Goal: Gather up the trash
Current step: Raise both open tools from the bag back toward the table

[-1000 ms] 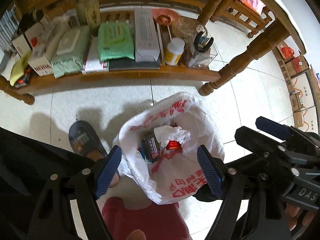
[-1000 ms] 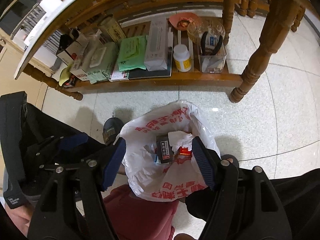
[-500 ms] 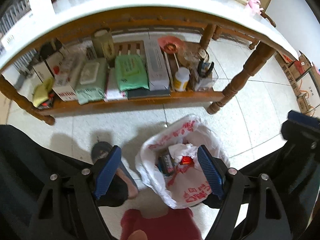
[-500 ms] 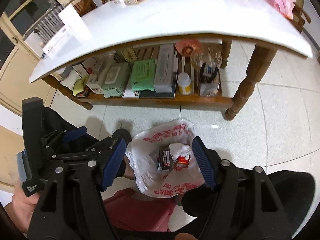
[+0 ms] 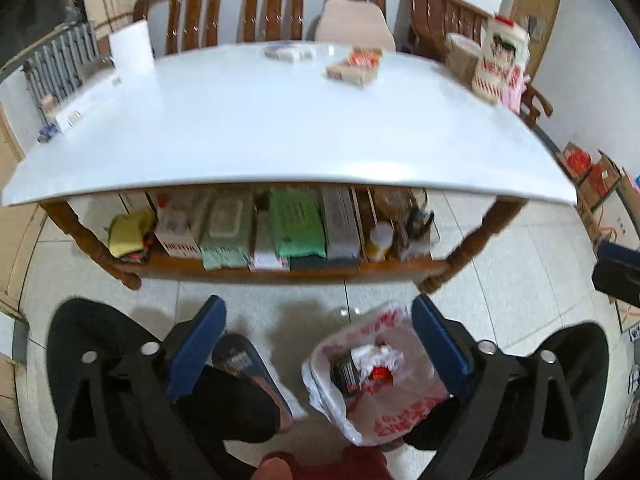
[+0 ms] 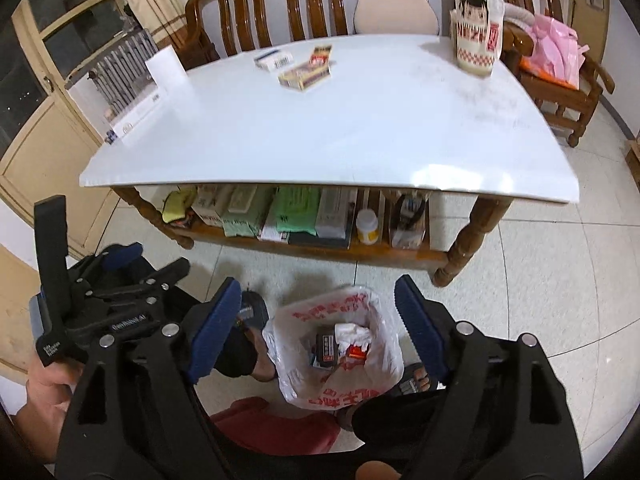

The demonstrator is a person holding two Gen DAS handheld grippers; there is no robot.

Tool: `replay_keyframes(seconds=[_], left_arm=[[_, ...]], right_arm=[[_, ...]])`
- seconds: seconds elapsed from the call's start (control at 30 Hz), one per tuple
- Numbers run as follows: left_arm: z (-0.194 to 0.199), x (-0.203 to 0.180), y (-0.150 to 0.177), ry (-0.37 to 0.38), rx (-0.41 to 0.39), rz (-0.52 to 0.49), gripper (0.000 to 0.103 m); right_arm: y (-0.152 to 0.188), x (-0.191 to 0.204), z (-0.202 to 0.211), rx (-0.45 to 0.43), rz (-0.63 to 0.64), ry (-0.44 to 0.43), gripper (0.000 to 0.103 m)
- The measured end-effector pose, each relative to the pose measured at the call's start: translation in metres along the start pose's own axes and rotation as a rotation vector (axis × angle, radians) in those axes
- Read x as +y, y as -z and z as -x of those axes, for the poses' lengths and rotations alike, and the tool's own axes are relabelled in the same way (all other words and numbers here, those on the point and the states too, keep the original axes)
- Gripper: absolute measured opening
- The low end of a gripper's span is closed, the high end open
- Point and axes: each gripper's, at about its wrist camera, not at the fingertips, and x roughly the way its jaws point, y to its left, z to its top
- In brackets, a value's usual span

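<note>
While both jaws are opening with nothing gripped, the left gripper [image 5: 316, 344] and right gripper [image 6: 316, 328] hover above the trash bag [image 6: 340, 344] before the table [image 6: 320, 128].

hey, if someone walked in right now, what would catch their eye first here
Probably the white plastic bag printed in red, open on the floor by the person's feet with trash inside. Behind it, the white tabletop holds small boxes, and its lower shelf is crammed with packets.

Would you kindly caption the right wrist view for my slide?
Right gripper, jaws opening and empty, above a white red-printed plastic trash bag before a white-topped wooden table.
</note>
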Motion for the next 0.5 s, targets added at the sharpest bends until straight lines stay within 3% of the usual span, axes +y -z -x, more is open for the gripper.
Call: replay_keyframes(seconds=[0.2,0.5], left_arm=[[0.017,0.024,-0.046,-0.043,-0.083,0.041,0.095],[0.009,0.059,-0.147,-0.065,-0.131,0.157,0.095]], right_arm=[[-0.031,0.008,0.02,-0.051,0.008,0.02,0.094],[-0.101,0.028,0.018,-0.12,-0.043,0.072,0.095]])
